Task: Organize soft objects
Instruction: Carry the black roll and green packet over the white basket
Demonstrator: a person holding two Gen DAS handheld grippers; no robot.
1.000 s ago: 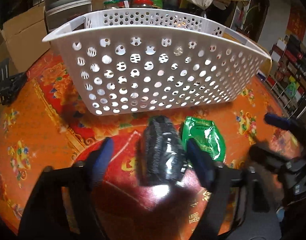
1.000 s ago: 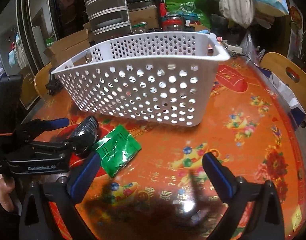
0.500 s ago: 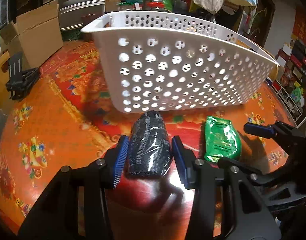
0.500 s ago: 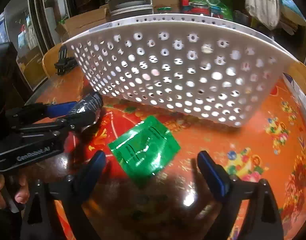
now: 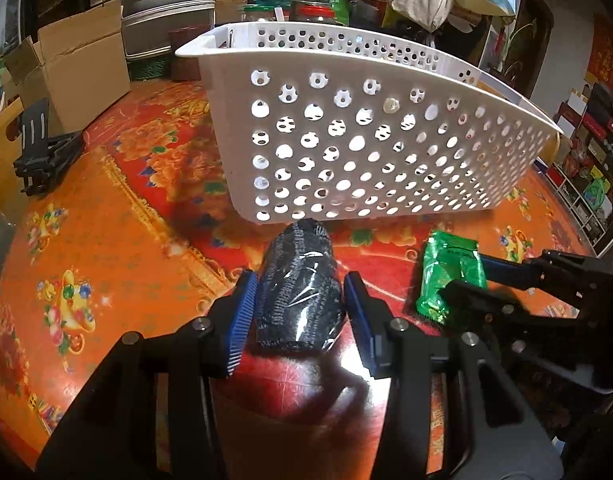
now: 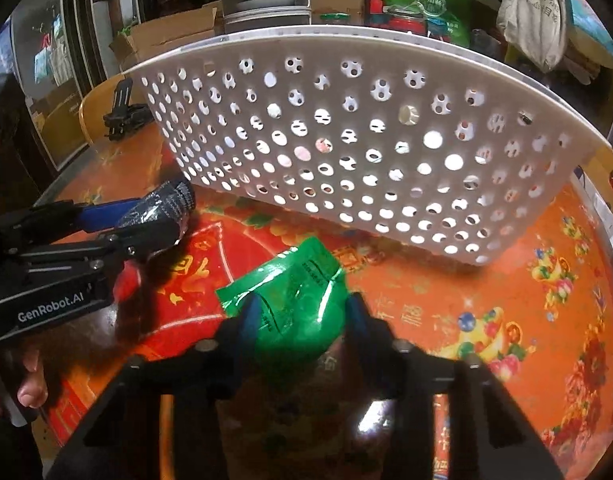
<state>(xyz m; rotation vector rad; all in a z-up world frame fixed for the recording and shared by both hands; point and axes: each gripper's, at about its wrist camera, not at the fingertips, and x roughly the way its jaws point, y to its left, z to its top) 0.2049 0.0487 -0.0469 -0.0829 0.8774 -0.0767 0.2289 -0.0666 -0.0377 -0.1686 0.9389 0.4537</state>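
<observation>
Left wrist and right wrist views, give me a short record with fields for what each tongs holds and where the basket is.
left tongs: shut on the dark wrapped roll
right tongs: just closed onto the green packet
white basket: standing on the table beyond both items
items in basket: cannot tell

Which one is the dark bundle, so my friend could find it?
Find the big white basket with holes on the orange table. In front of it, two packs lie side by side. The dark bundle is black, knitted and plastic-wrapped; the green packet beside it is flat and shiny.
</observation>
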